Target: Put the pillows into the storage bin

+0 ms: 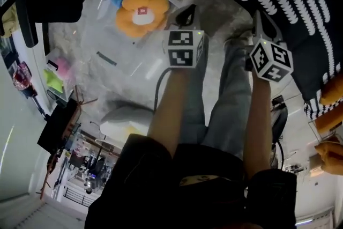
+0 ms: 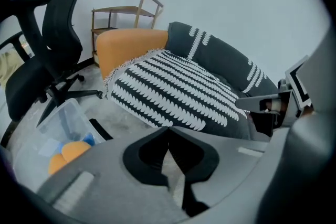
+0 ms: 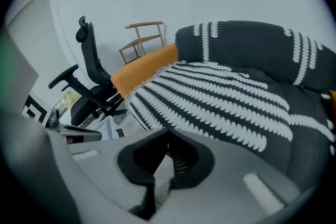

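**Both claws clenched and empty, facing the striped pillow**

The left claw (image 2: 168, 131) has its jaws pressed together with nothing between them, and the right claw (image 3: 167, 135) is closed the same way, also empty. In the head view both are held out in front of the person, side by side and apart from each other, each with its marker cube on top.

The striped pillow (image 2: 176, 93) is large and black, crossed by rows of white scalloped bands, with a pale fringe along its left edge. It lies on the floor (image 2: 123, 120) just beyond both claws, touched by neither. Behind it and against it is a dark pillow (image 2: 231, 63), plain charcoal with a few short groups of white stripes. An orange cushion (image 2: 131, 45) sits at the striped pillow's far left corner, partly tucked under it.

The storage bin (image 2: 65, 113) is clear plastic and stands on the floor to the left of the striped pillow, near the base of a black office chair (image 2: 50, 50). Inside it lies a flower pillow (image 1: 142, 12) with rounded orange petals and a white centre bearing a small red patch; something blue (image 1: 115, 1) shows beside it in the bin.

A wooden chair (image 2: 126, 12) stands against the pale wall behind the orange cushion
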Demonstrator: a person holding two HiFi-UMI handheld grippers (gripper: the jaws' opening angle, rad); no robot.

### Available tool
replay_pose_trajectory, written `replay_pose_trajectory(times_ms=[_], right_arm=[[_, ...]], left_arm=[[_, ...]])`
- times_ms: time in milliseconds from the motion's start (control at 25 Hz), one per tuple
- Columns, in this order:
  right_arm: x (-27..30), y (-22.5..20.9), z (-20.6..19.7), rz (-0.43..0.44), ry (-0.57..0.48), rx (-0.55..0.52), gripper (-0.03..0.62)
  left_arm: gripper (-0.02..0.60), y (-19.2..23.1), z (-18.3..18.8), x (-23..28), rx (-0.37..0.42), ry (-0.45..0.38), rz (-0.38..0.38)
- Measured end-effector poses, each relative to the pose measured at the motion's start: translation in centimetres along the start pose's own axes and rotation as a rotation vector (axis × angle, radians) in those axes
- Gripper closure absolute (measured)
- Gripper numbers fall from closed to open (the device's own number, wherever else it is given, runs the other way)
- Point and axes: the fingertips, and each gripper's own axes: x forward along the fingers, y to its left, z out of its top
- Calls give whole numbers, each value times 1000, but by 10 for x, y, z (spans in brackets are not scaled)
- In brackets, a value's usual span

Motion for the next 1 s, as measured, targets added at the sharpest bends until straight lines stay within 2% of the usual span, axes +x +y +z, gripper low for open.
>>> replay_pose_trajectory(times_ms=[280,400,760,840,1000], right_arm=[[-33,-69,-7,-66,-36,107,591],[-48,-102,-6,-96,-50,148,591],[-103,-226,-27,-154,-89,278,591],[-104,-237,-28,-174,-100,307,591],[-92,-221,-42,-248,-136,380,591]], left_arm=[[571,-90,17,17,85,13,-84],[571,-133,27,28,164,16,-131],[571,-267,35,63,276,49,-216],[571,-282,36,71,297,63,-244],[571,-276,32,82,400,89,-343]])
